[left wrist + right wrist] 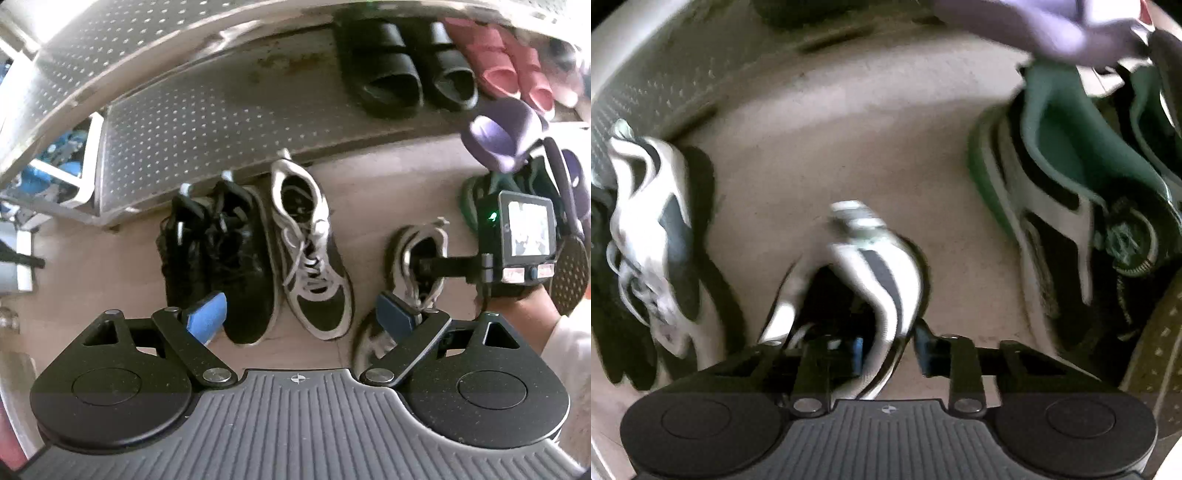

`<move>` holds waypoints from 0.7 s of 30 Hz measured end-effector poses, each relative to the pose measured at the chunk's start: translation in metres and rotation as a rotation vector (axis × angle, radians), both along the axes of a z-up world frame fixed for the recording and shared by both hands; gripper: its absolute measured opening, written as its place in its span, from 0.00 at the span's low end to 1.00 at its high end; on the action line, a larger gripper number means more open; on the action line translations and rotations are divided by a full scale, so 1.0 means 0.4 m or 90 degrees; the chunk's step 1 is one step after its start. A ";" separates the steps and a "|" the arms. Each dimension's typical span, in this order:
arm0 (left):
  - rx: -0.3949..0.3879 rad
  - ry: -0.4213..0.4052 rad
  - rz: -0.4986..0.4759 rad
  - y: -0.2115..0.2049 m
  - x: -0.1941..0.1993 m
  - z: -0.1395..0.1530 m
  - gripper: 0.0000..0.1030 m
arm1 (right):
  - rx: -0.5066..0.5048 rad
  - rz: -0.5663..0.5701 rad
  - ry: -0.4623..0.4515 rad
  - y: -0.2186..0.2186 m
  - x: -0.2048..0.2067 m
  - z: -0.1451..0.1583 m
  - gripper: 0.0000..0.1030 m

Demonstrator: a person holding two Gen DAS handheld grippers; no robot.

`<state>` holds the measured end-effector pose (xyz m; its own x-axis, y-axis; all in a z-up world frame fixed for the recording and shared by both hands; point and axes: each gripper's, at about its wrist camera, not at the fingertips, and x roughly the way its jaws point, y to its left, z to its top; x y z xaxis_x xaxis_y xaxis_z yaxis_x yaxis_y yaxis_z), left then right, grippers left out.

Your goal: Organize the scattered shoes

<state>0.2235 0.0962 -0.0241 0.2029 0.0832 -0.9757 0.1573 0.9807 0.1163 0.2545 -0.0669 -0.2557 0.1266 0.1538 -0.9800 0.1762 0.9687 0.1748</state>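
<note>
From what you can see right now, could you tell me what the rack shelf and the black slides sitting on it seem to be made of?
The grey perforated rack shelf looks like sheet metal: regular punched holes, a dull silvery sheen, and rust-coloured stains near the back. The pair of black slides looks like moulded foam or rubber: matte, seamless, with thick rounded straps. Which of the two it is, I cannot tell.

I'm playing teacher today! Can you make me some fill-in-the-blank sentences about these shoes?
1. The slides on the rack shelf beside the pink pair are ____.
2. The right gripper is at the black-and-white sneaker's ____.
3. The left gripper's pads are ____ in colour.

Missing words: black; heel; blue
</note>
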 end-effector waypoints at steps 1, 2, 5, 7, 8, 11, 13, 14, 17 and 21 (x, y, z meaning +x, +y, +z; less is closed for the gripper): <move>-0.003 -0.001 0.005 0.004 0.001 0.001 0.89 | 0.011 0.008 -0.019 0.011 0.017 0.013 0.14; -0.006 -0.002 0.009 0.007 0.002 0.002 0.89 | 0.017 0.008 -0.035 0.019 0.039 0.025 0.14; -0.009 -0.001 0.016 0.012 0.004 0.001 0.89 | 0.015 0.002 -0.072 0.035 0.103 0.050 0.15; -0.008 0.000 0.018 0.013 0.006 0.000 0.89 | 0.010 -0.002 -0.093 0.044 0.145 0.064 0.15; -0.008 0.001 0.021 0.015 0.007 -0.001 0.89 | 0.008 0.010 -0.093 0.050 0.163 0.064 0.15; -0.009 0.005 0.028 0.019 0.012 -0.005 0.89 | 0.002 0.045 -0.093 0.069 0.218 0.066 0.21; -0.011 0.003 0.027 0.016 0.012 -0.003 0.89 | -0.002 0.074 -0.092 0.084 0.252 0.066 0.28; -0.014 0.002 0.026 0.014 0.012 -0.002 0.89 | -0.012 0.131 -0.088 0.103 0.255 0.064 0.32; -0.023 0.001 0.023 0.009 0.009 0.000 0.89 | -0.032 0.208 -0.073 0.126 0.256 0.070 0.43; -0.026 -0.009 0.026 0.004 0.010 0.011 0.89 | -0.029 0.160 -0.084 0.071 0.233 0.149 0.64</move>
<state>0.2276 0.0980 -0.0196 0.2146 0.0519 -0.9753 0.1153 0.9903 0.0781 0.3477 -0.0384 -0.1962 0.2178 0.1521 -0.9641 -0.0919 0.9866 0.1349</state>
